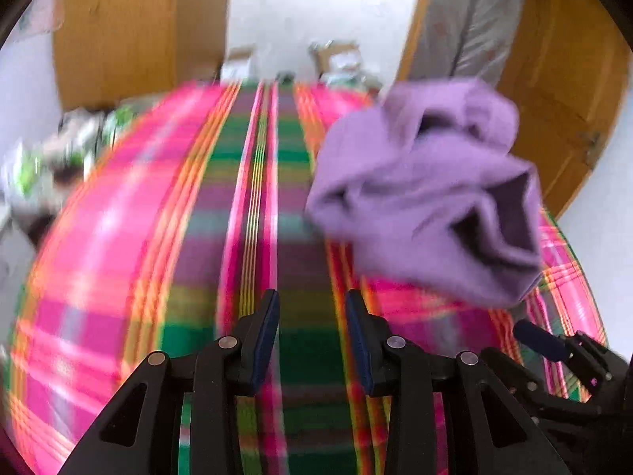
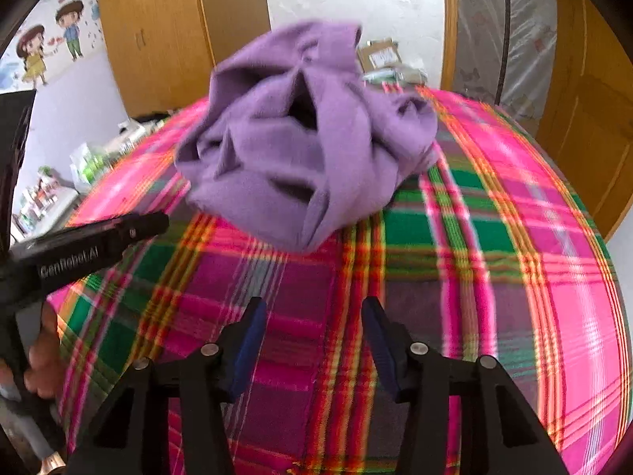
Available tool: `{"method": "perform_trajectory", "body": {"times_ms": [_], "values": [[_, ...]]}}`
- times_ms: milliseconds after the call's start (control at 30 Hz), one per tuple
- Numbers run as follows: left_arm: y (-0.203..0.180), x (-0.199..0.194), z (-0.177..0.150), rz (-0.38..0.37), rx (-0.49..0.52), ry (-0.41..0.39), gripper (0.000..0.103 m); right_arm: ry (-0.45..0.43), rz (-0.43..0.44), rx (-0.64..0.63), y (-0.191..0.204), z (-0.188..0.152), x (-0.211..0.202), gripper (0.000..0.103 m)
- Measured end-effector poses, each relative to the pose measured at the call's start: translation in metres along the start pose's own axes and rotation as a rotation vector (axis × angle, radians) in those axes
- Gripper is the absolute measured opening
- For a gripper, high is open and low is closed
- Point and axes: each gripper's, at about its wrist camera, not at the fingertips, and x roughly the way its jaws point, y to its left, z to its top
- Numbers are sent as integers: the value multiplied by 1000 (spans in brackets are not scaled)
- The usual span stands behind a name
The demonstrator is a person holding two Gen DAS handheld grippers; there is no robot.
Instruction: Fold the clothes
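Black grippers, blue-padded fingers [image 2: 247, 346], silver pivot screws, white "GenRobot.AI" lettering.

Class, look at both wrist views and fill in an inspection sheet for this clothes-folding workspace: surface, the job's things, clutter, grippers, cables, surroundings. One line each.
Surface: plaid blanket in pink, green and orange, spread flat.
Job's things: one purple garment, crumpled in a heap on the blanket, not yet folded.
Clutter: cardboard box and packets beyond the far edge; more packets at the left edge.
Grippers: left gripper open, empty, above the blanket; right gripper open, empty, short of the garment.
Cables: nothing seen.
Surroundings: wooden wardrobe, white wall, wall sticker of cartoon children, plastic-wrapped upright item, wooden door at right.
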Motion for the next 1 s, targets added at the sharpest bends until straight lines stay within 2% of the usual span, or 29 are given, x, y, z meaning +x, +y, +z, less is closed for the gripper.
{"method": "perform_trajectory", "body": {"times_ms": [67,267,400,567,633,733,1000], "values": [[-3,-9,15,-33,43,-47,36,-41,12,-6,-2,4,-10,50],[-16,-6,51,-31,127,-77,36,-114,55,-27,-4,17,-26,50],[-32,3,73,-66,197,-76,36,-119,64,-63,0,28,-22,50],[-47,10,77,-142,281,-62,36,-114,75,-69,-1,35,-15,50],[-50,22,82,-122,307,-47,36,-109,84,-62,-3,36,-12,50],[-45,32,89,-77,281,-32,36,-100,95,-77,-1,37,-6,50],[-29,59,109,-99,149,48,36,-126,113,-144,11,42,-2,50]]}}
